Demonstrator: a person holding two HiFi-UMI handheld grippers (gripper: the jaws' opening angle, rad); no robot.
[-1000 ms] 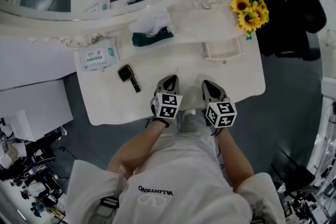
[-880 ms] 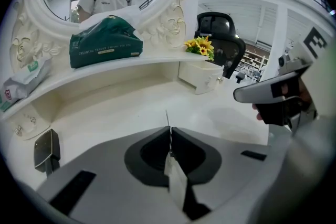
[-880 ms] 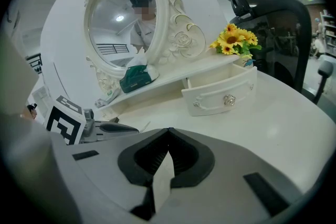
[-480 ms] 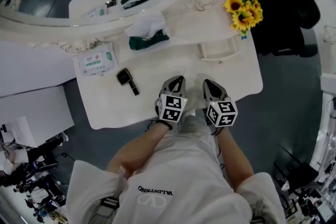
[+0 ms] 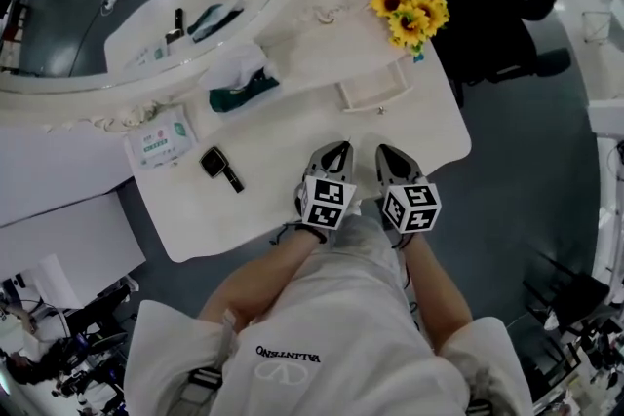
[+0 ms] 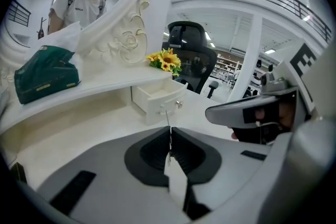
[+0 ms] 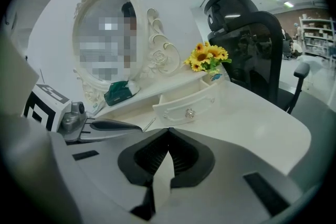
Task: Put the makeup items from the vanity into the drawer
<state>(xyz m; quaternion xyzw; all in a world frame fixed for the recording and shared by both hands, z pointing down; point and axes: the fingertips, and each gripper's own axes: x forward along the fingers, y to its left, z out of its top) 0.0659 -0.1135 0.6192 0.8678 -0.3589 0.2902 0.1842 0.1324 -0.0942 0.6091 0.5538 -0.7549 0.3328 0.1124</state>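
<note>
The task looks barely begun — the left gripper [image 5: 335,151] and right gripper [image 5: 386,155] hover side by side above the near edge of the vanity [image 5: 273,136], each with jaws pressed together on nothing. The small drawer [image 5: 371,94] stands pulled open just ahead of them and appears empty, while the black makeup pieces [image 5: 220,169] lie well off to the left, near the wipes packet [image 5: 159,136]. Next, I judge, the left gripper must swing left, part its jaws and descend over those pieces.
</note>
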